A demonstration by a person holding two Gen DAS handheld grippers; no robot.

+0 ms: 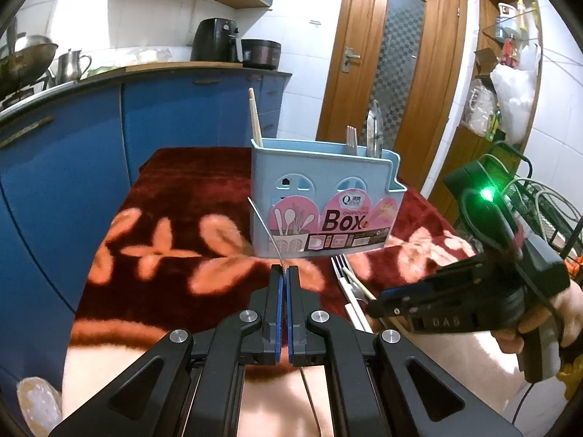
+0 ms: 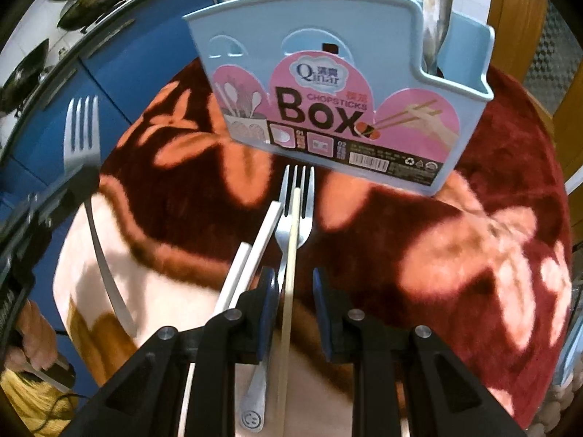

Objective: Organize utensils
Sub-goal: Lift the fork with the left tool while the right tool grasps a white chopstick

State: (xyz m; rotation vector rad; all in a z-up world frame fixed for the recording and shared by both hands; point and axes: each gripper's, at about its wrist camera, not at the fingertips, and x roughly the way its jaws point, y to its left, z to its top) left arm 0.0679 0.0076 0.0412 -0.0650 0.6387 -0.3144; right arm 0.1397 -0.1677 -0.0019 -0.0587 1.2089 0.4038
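Below the blue chopsticks box (image 2: 328, 83), at the middle of the right wrist view, a steel fork (image 2: 297, 215), one wooden chopstick (image 2: 291, 273) and two white chopsticks (image 2: 255, 251) lie bunched on the red flowered cloth (image 2: 492, 182). The right gripper (image 2: 293, 284) hangs over them, jaws partly open and clamped on nothing, the wooden chopstick running between them. The left gripper (image 1: 283, 273) is pinched closed on a second fork (image 2: 82, 134), seen edge-on in its own view. The loose fork looks stiff, smooth and likely slippery; its narrow neck seems the best hold. The chopsticks look light and prone to roll, so grip mid-length.
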